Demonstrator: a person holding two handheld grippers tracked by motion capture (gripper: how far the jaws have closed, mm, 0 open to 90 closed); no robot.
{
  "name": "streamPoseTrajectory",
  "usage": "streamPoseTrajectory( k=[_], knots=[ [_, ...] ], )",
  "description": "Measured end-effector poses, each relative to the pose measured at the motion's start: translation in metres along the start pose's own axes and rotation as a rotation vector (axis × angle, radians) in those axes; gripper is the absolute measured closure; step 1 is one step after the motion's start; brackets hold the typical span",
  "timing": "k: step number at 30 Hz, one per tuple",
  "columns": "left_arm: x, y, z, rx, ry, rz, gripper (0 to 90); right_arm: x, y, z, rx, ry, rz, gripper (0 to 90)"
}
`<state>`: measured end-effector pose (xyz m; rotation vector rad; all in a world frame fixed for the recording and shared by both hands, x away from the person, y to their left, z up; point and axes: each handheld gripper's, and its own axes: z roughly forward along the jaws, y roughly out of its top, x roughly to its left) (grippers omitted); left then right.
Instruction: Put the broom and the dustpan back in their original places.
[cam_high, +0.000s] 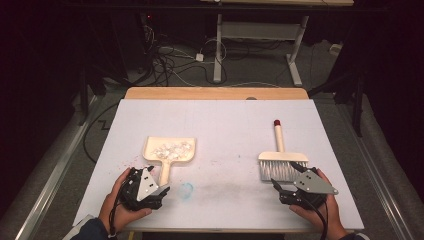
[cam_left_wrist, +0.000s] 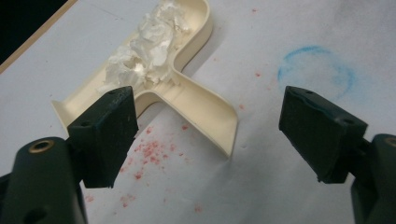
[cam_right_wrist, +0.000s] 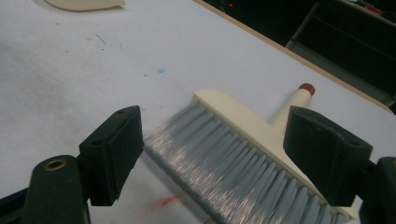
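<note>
A cream dustpan (cam_high: 169, 152) lies left of centre on the white table, handle toward me, with a heap of white scraps (cam_high: 172, 149) in its tray. My left gripper (cam_high: 161, 191) sits just below the handle, open and empty; in the left gripper view the dustpan (cam_left_wrist: 187, 93) and its scraps (cam_left_wrist: 144, 46) lie ahead of the spread jaws. A cream hand brush (cam_high: 281, 159) with grey bristles and a red-tipped handle lies at the right. My right gripper (cam_high: 278, 188) is open just below the bristles (cam_right_wrist: 233, 158), holding nothing.
The white board (cam_high: 225, 125) covers a wooden table whose far edge (cam_high: 215, 93) shows. A faint blue ring mark (cam_high: 186, 190) and red specks (cam_left_wrist: 149, 151) stain the surface near the dustpan. Cables and desk legs stand on the floor beyond.
</note>
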<state>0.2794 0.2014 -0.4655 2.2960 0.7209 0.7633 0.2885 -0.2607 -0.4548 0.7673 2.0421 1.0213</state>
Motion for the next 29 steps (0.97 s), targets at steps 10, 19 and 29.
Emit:
streamPoseTrajectory(
  k=[10,19,29],
  knots=[
    [-0.0006,0.0007,0.0027,0.008,-0.005,0.004,19.0,-0.0014,-0.0007,-0.0003,-0.001,-0.013,-0.003,20.8],
    [-0.0002,0.0010,0.0037,0.013,-0.004,0.000,19.0,-0.0010,-0.0006,0.0006,0.002,-0.013,-0.006,20.9],
    [0.0002,0.0029,0.0061,0.019,-0.006,0.003,19.0,-0.0018,-0.0012,0.0007,0.008,-0.012,-0.004,20.8]
  ],
)
